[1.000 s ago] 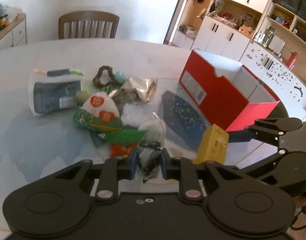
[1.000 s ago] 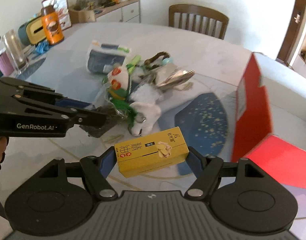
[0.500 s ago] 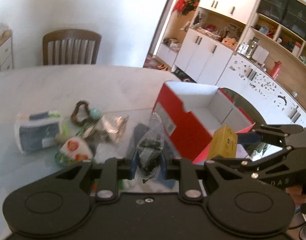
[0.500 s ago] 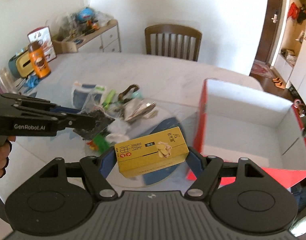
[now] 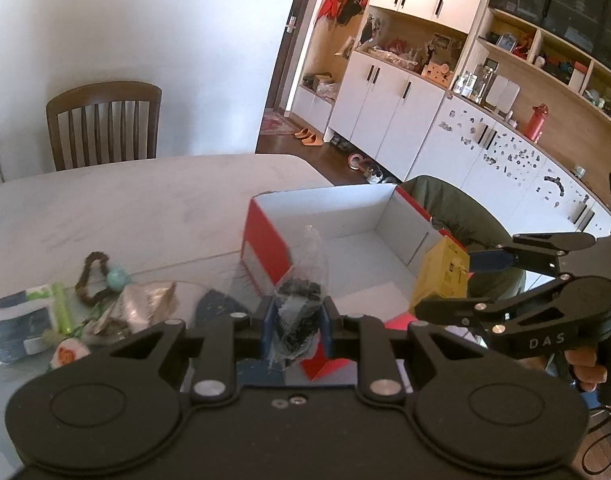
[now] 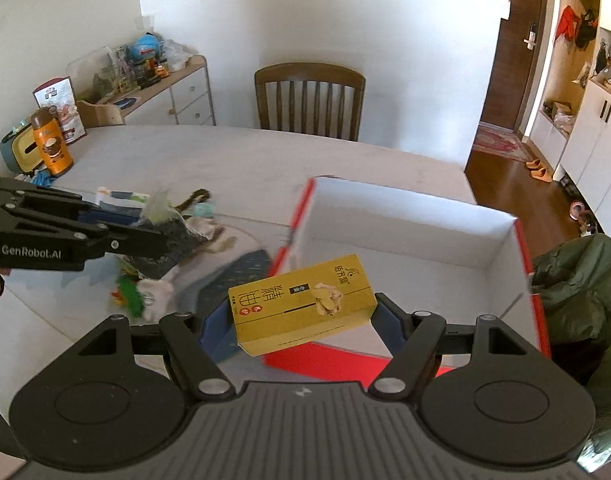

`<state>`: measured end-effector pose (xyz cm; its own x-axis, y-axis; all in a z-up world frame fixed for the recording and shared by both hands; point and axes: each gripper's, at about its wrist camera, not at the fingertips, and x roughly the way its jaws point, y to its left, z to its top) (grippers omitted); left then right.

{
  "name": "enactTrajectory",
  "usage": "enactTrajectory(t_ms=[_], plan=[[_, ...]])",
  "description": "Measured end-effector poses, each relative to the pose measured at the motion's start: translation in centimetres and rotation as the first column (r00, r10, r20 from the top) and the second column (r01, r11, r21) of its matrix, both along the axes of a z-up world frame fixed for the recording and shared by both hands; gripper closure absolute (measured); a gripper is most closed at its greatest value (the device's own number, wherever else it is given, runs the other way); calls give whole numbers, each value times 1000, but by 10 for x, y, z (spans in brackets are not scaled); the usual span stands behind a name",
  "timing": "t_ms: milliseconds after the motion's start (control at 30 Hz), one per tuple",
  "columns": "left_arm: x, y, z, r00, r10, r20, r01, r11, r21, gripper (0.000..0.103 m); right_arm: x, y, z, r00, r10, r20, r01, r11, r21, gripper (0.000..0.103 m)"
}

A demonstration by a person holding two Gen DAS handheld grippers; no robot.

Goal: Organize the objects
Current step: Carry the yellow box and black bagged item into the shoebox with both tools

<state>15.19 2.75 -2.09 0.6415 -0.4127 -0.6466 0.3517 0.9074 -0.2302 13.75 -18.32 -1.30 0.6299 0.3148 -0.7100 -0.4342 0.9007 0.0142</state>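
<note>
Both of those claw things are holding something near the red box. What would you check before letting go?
1. Right gripper clamps the yellow carton: ok.
2. Left gripper pinches the clear bag: ok.
3. Red box open, with bare floor: ok.
4. Carton fully past the box's near wall: cannot tell.
5. Bag over the box: not ok, short of it.
6. Grippers apart: ok.

An open box (image 6: 405,232) sits on the tabletop (image 6: 225,160) at 3 o'clock of a heap of small items (image 6: 177,240); a chair (image 6: 309,100) stands behind at 12 o'clock.
</note>
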Motion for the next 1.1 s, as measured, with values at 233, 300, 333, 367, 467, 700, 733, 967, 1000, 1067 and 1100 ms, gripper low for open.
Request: enactTrajectory(t_ms=[233,300,333,367,467,700,733,967,1000,1067,1100], plan=[[31,-42,5,999,19,-40,-19,1000,-2,81,26,-46,-2,1000,-19,-2,19,1000,1,28],[41,-58,6,999,11,-36,-11,1000,13,81,37,-57,-6,1000,-29,-8,29,1000,-1,28],[46,-65,6,999,7,-37,-6,1000,21,81,42,-62,-8,999,-31,-14,31,1000,-1,28],[52,-72,5,999,5,-42,-4,1000,28,81,47,-66,-11,999,-32,-22,32,999,1,28],[71,-94,-1,998,-1,-58,4,999,49,81,59,-76,-20,999,-35,-32,35,999,-11,28],[113,-140,-26,994,-19,-110,28,996,84,81,87,-93,-48,996,-44,-80,41,998,-41,28],[119,-147,-31,993,-19,-112,30,995,96,81,91,-94,-52,995,-47,-89,44,998,-44,28],[156,-176,-68,981,-6,-195,32,991,133,81,114,-98,-80,985,-53,-164,43,997,-62,28],[161,-181,-73,978,-4,-210,32,991,134,81,116,-98,-84,983,-54,-175,44,997,-61,28],[168,-184,-82,972,5,-233,28,990,139,81,123,-96,-89,981,-51,-186,39,997,-69,28],[174,-186,-87,969,8,-248,28,990,139,81,126,-96,-92,979,-50,-200,36,997,-69,28]])
